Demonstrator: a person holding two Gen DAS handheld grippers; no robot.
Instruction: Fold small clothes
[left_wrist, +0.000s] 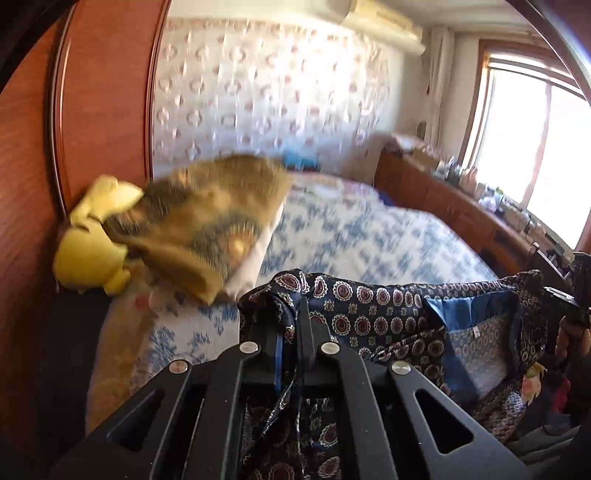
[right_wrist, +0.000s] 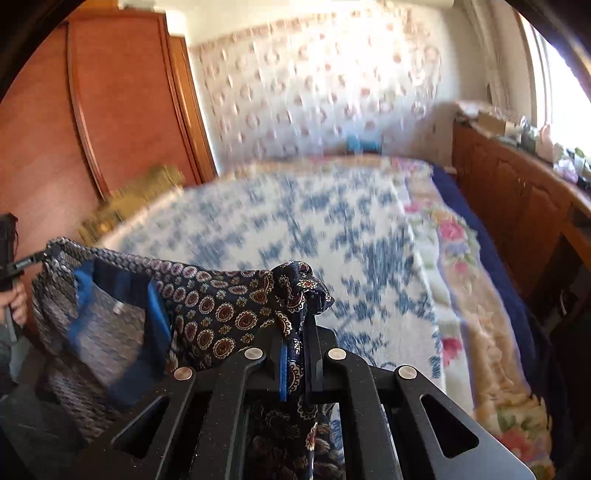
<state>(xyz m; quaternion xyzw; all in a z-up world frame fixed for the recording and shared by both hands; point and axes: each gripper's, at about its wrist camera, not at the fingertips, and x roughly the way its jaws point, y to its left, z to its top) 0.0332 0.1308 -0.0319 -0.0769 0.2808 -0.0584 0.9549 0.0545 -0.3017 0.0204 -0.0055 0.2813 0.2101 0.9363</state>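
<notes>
The left claw (left_wrist: 291, 314) and right claw (right_wrist: 301, 325) each pinch a corner of the patterned navy garment (left_wrist: 388, 299), stretched above the blurred bed (right_wrist: 332, 229); its lower part hangs hidden.

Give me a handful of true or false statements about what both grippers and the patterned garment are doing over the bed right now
1. The left gripper is shut on the patterned garment. True.
2. The right gripper hangs open with nothing in it. False: it pinches the garment's other corner.
3. The garment lies flat on the bed. False: it is held up, stretched between both grippers.
4. A yellow item sits by the wooden wardrobe. True.
5. The bed cover is plain red. False: it is white with blue patterning.
</notes>
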